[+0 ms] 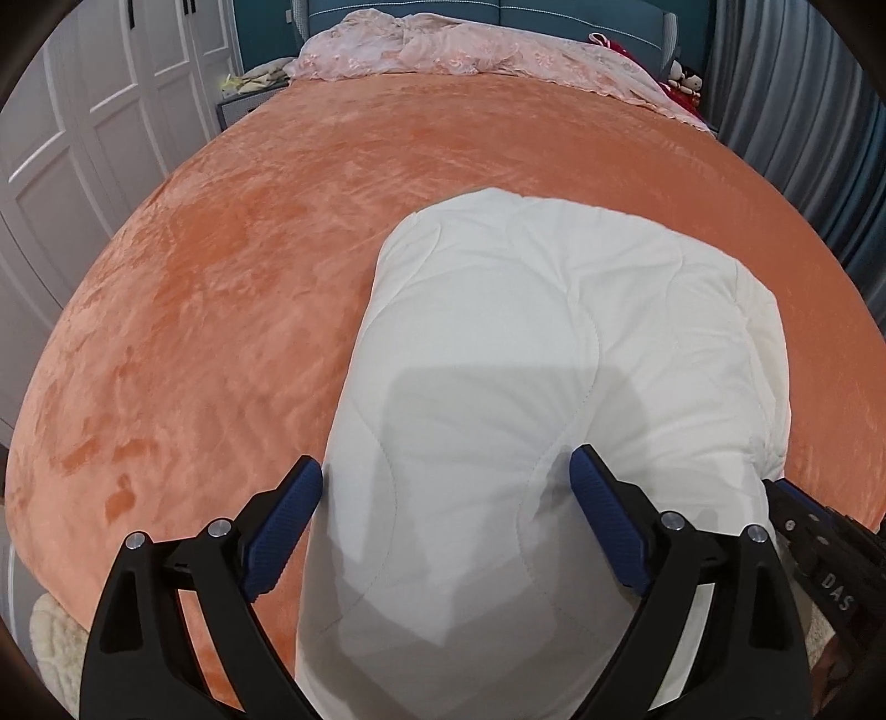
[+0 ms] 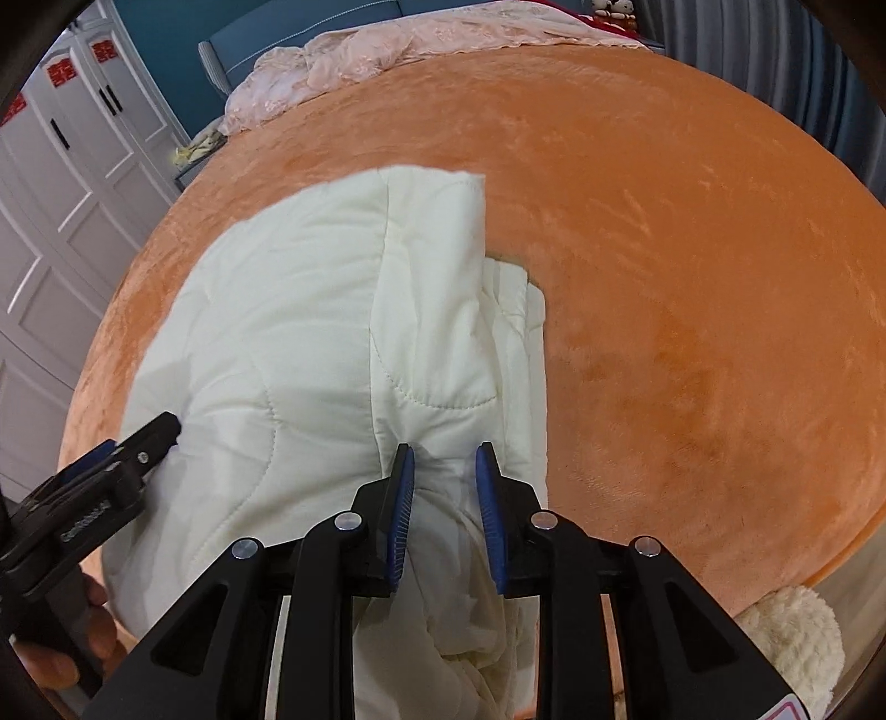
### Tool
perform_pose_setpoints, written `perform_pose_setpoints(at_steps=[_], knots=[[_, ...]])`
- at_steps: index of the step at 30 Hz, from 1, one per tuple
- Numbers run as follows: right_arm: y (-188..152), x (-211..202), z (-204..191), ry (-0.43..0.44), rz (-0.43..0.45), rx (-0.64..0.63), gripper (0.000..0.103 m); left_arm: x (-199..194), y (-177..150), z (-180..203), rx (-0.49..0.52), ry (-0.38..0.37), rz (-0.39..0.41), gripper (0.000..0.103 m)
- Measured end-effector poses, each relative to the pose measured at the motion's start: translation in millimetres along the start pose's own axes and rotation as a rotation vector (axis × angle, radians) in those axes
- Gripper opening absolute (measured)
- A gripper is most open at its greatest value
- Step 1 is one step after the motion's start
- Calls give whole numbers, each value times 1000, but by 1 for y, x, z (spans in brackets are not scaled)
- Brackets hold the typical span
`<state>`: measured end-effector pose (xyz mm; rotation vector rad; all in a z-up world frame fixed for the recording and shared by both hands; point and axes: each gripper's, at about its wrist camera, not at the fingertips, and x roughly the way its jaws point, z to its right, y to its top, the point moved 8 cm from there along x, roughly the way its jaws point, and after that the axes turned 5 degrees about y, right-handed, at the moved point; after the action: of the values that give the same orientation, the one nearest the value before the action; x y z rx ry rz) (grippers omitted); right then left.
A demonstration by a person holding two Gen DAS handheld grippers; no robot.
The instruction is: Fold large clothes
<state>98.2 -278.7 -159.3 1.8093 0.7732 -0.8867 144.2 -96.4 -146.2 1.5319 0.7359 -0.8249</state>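
A white quilted padded garment (image 1: pixel 526 343) lies folded in a thick bundle on the orange bed cover (image 1: pixel 249 266). My left gripper (image 1: pixel 446 476) is open wide, its blue pads on either side of the bundle's near left part. The garment also shows in the right wrist view (image 2: pixel 332 310). My right gripper (image 2: pixel 444 465) has its pads pinched on a raised fold of the garment at the bundle's near right edge. The right gripper shows at the right edge of the left wrist view (image 1: pixel 814 526), and the left gripper at the left of the right wrist view (image 2: pixel 127 454).
A pink lace cover (image 1: pixel 443 50) is heaped at the head of the bed against a blue headboard. White wardrobe doors (image 1: pixel 72 127) stand on the left, grey curtains (image 1: pixel 803 111) on the right. A fluffy cream item (image 2: pixel 792 631) lies beside the bed's near edge.
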Motion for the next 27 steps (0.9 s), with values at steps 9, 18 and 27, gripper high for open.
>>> perform_pose_setpoints(at_steps=[9, 18, 27], knots=[[-10, 9, -1, -32, 25, -33, 22, 9, -7, -2, -10, 17, 10, 96], [-12, 4, 2, 5, 58, -17, 29, 7, -6, -1, -3, 25, 27, 97], [-7, -16, 45, 198, 3, 247, 67, 5, -11, -47, -253, -288, -137, 98]])
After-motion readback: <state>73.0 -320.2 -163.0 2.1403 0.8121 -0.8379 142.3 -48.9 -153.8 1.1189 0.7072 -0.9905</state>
